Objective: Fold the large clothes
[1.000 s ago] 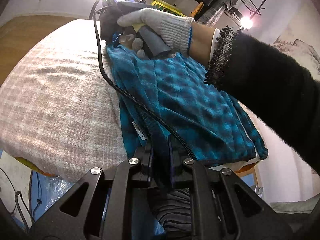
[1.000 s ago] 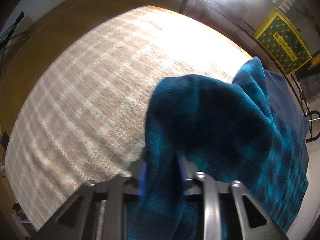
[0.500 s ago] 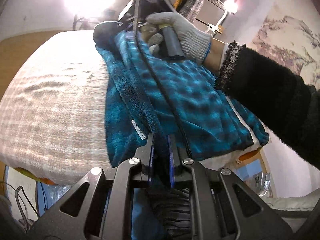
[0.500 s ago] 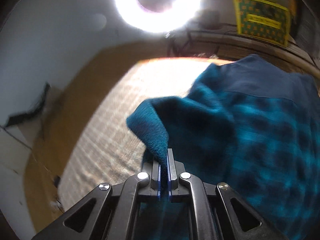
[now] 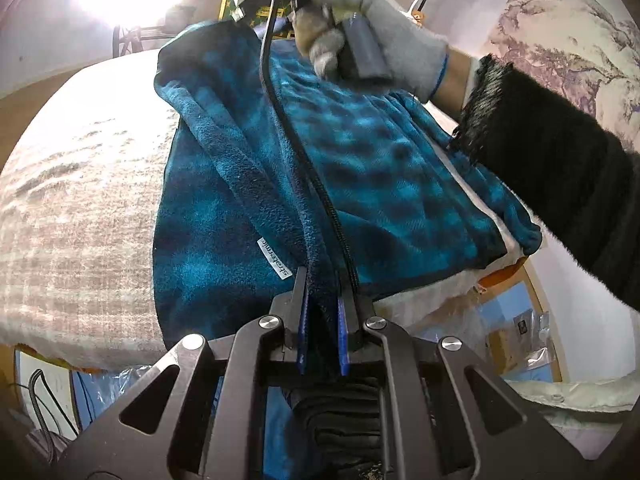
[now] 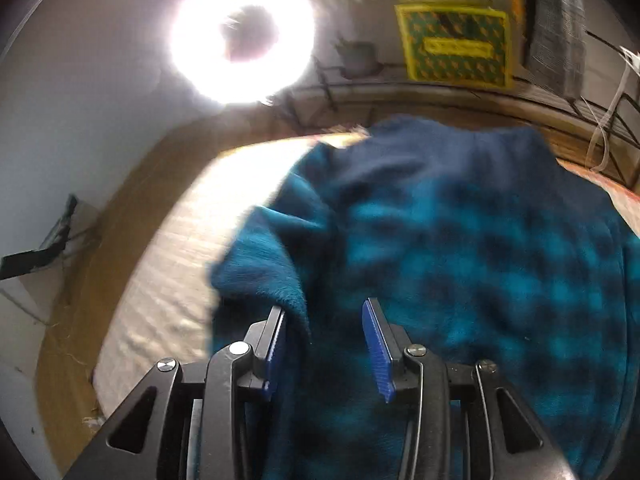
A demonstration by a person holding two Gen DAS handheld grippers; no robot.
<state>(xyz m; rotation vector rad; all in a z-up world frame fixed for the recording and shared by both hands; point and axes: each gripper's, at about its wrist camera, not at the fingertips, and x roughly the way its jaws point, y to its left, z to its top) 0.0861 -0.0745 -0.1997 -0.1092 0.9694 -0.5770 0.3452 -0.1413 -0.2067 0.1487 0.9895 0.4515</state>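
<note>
The left tool (image 5: 322, 312) is clamping a dark hem of the teal plaid fleece garment (image 5: 360, 184), which is lying on the checked bed cover (image 5: 80, 208). The right tool (image 6: 324, 344) is standing apart, its jaws having just been opening, a fleece corner lying loose between them.

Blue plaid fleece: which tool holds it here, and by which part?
The left tool is shut on the blue plaid fleece at a folded edge near its white label. The right tool, jaws just opened, holds nothing.
</note>
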